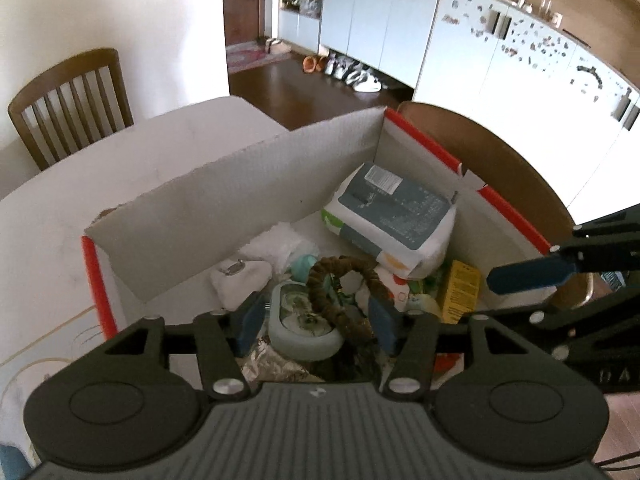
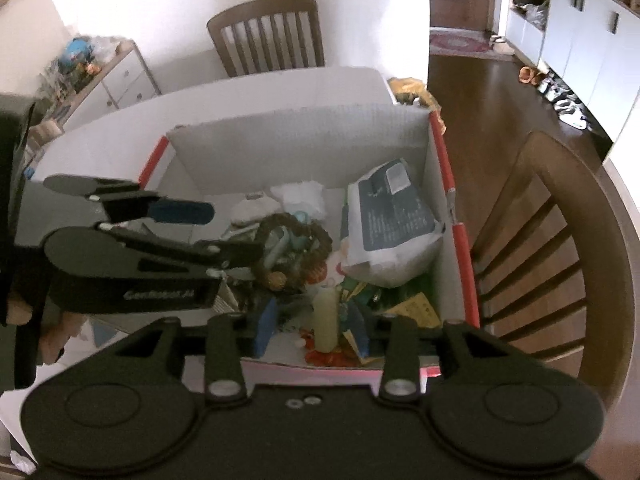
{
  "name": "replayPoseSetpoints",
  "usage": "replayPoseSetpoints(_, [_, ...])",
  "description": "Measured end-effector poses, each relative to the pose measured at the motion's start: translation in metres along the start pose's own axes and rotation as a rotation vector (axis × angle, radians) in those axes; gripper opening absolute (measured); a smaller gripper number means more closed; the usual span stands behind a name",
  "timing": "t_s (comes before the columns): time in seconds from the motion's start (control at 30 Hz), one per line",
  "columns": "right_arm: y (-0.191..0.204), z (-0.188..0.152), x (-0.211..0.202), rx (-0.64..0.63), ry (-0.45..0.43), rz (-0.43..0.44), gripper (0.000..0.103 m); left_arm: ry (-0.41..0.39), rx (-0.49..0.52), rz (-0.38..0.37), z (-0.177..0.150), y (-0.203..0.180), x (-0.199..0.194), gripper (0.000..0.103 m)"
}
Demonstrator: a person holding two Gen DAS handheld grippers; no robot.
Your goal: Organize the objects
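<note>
- White tabletop [image 1: 168, 148] carries the whole arrangement; a wooden slat-back chair [image 1: 68, 100] stands at its far side and a second wooden chair [image 2: 560, 248] close against the box's right wall.
- Cardboard box [image 2: 304, 136], white inside with red-edged rims, sits open on the table; its far wall stands upright, and the rim is clear for approach from above.
- Largest item inside: a soft white pack with a grey-blue printed panel [image 1: 394, 210] and a white barcode sticker, leaning into the far right corner. The print is too small to read.
- A grey rounded container [image 1: 298, 320] lies among the jumble, with a brown ring-shaped cord [image 1: 348, 276] draped over it.
- A yellow carton [image 1: 460, 292] stands by the right wall; its lettering is illegible.
- A pale yellow cylinder [image 2: 326, 316] lies near the box's near wall.
- Left gripper [image 1: 316, 322] hovers over the box, jaws spread either side of the grey container without pressing on it. Its body bears white lettering, blurred beyond reading.
- Right gripper [image 2: 314, 322] hovers above the near end, jaws parted astride the cylinder, pads not touching it.
- Open floor space inside the box remains only along the far wall.
</note>
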State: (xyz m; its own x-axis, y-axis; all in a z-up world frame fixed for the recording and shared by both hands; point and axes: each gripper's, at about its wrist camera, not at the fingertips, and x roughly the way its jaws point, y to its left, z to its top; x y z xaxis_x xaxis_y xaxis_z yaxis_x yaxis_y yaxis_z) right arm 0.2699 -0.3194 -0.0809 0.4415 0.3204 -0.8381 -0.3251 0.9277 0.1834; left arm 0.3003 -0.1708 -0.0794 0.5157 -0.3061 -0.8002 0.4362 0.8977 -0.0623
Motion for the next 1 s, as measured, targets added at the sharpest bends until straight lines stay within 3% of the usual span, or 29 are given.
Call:
replayPoseSetpoints(0.2, [0.012, -0.005, -0.025, 0.028, -0.08, 0.008, 0.05, -0.074, 0.006, -0.007, -0.009, 0.004, -0.039, 0.057])
replayPoseSetpoints(0.5, [0.043, -0.022, -0.057, 0.049, -0.194, -0.01, 0.061, -0.181, -0.018, -0.011, -0.031, 0.018, -0.102, 0.073])
replayPoseSetpoints(0.63, [0.057, -0.033, -0.072, 0.054, -0.268, -0.013, 0.067, -0.232, -0.023, 0.008, -0.043, 0.023, -0.129, 0.075])
replayPoseSetpoints(1.0, [0.095, -0.057, -0.095, 0.072, -0.372, -0.021, 0.097, -0.257, -0.027, -0.007, -0.074, 0.037, -0.162, 0.089])
